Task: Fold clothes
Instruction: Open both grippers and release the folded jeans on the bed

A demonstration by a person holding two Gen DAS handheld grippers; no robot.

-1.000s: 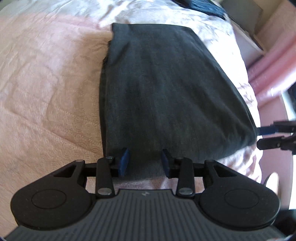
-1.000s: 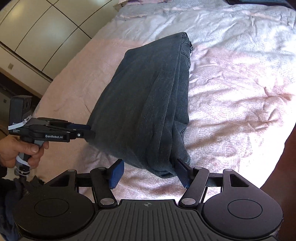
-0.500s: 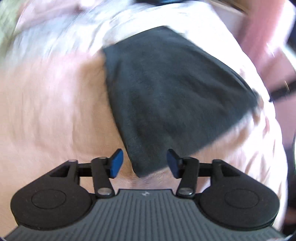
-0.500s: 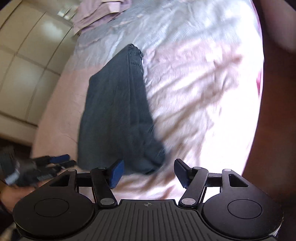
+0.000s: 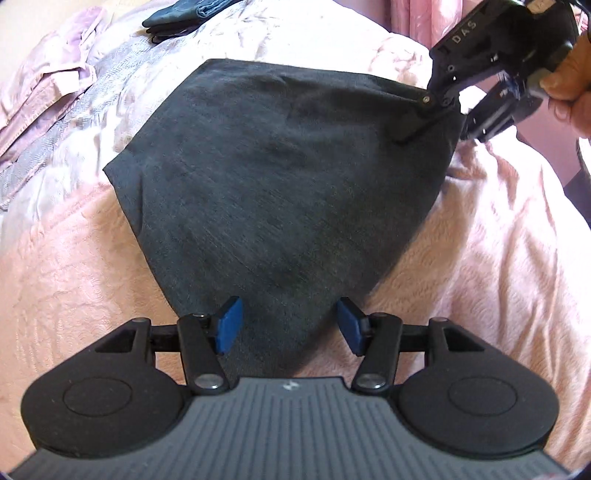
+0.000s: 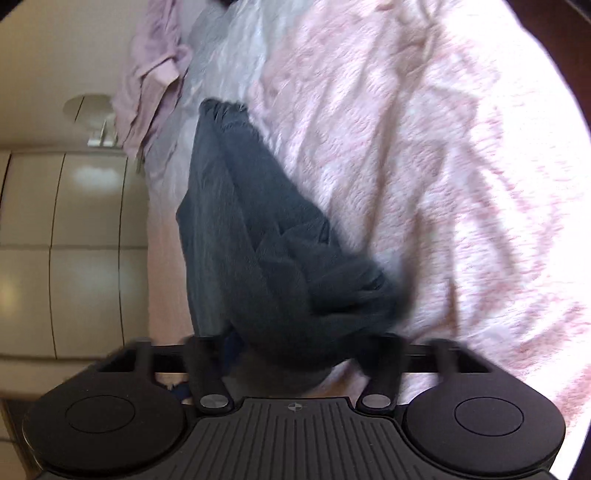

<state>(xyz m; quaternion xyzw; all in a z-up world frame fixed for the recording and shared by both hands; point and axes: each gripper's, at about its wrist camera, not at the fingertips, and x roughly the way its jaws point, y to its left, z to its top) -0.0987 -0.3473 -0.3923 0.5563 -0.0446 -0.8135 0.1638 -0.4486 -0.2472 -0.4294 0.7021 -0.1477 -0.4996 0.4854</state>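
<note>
A dark grey folded garment (image 5: 288,184) lies on the pink bedspread (image 5: 66,288). My left gripper (image 5: 290,325) is open above its near corner; cloth lies between the blue pads (image 5: 229,325) without touching them. In the left wrist view, my right gripper (image 5: 439,105) sits on the far right corner, held by a hand (image 5: 565,74). The right wrist view is blurred. There, bunched garment (image 6: 280,280) fills the gap of my right gripper (image 6: 295,350), whose jaws are closing onto it. Its pads are hidden by the cloth.
Folded dark clothes (image 5: 184,18) and a lilac cloth (image 5: 48,74) lie at the far end of the bed. Pink curtains (image 5: 413,18) hang behind the bed. Cream wardrobe doors (image 6: 74,240) stand beyond the bed's edge.
Both views have rolled. My left jaws have spread wider at the near corner. My right gripper has dropped onto the garment's other corner and its jaws have narrowed around the cloth.
</note>
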